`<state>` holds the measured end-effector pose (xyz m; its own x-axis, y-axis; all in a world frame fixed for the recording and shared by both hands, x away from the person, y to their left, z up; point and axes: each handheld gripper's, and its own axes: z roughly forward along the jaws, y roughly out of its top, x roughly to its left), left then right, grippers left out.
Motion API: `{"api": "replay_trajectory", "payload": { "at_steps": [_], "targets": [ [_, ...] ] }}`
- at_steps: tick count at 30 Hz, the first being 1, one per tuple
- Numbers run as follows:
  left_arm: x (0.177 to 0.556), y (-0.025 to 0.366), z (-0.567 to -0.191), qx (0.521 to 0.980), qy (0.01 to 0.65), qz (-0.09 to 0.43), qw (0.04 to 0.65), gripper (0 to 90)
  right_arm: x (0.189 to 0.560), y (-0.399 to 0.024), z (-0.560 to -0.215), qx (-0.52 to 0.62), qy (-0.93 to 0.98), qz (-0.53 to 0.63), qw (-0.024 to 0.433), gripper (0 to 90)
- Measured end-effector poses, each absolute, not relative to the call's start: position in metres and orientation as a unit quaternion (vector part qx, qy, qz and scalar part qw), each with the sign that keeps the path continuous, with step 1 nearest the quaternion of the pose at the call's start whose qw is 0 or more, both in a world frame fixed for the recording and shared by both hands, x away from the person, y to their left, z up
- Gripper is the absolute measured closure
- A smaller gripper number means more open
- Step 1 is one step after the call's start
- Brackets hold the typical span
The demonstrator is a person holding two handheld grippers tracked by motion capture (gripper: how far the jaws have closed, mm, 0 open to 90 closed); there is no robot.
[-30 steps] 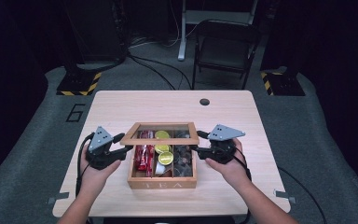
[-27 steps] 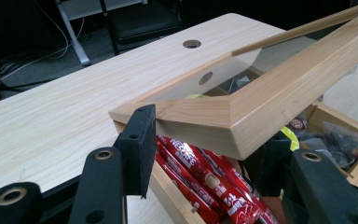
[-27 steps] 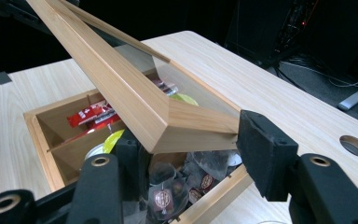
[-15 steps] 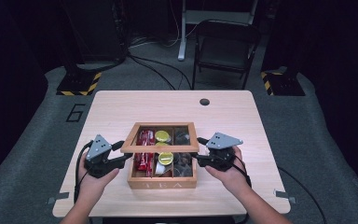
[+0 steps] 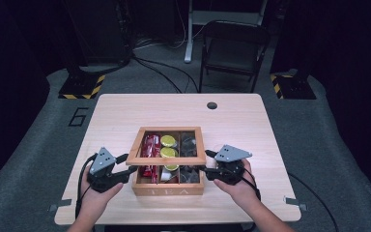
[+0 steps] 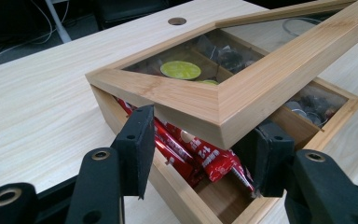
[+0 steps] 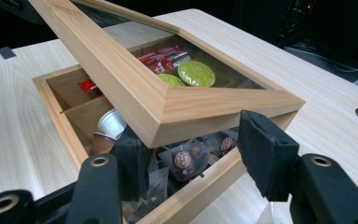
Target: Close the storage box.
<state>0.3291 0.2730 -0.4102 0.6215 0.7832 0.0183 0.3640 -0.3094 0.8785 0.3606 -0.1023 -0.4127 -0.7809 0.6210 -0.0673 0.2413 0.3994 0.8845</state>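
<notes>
A wooden tea box point(image 5: 169, 189) sits near the table's front edge. Its glass-paned lid point(image 5: 166, 159) is tilted, with the front edge lifted off the box. Inside lie red packets point(image 5: 150, 150), green capsules point(image 5: 168, 141) and dark sachets point(image 5: 188, 142). My left gripper point(image 5: 129, 164) is open at the lid's front left corner point(image 6: 214, 116), one jaw outside the frame and one beneath it above the red packets point(image 6: 200, 154). My right gripper point(image 5: 204, 162) is open at the front right corner point(image 7: 168, 116), astride it over the dark sachets point(image 7: 182, 161).
The pale wooden table point(image 5: 125, 116) has a round cable hole point(image 5: 212, 105) at the back. A folding chair point(image 5: 234, 43) stands behind it. Yellow-and-black striped stand bases point(image 5: 82, 87) rest on the grey floor at both far corners.
Both grippers have moved toward the person's side, and the lid's front edge has come lower over the box.
</notes>
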Motion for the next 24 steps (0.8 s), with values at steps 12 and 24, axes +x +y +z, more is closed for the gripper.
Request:
{"api": "replay_trajectory", "payload": {
  "at_steps": [12, 24],
  "targets": [
    [0.321, 0.275, -0.428, 0.785, 0.367, 0.213, 0.451, 48.4, 0.352, -0.106, -0.427, 0.264, 0.825, 0.469, 0.171, 48.2],
    [0.318, 0.275, -0.447, 0.788, 0.376, 0.193, 0.448, 48.3, 0.344, -0.105, -0.445, 0.27, 0.828, 0.463, 0.163, 48.0]
  ]
}}
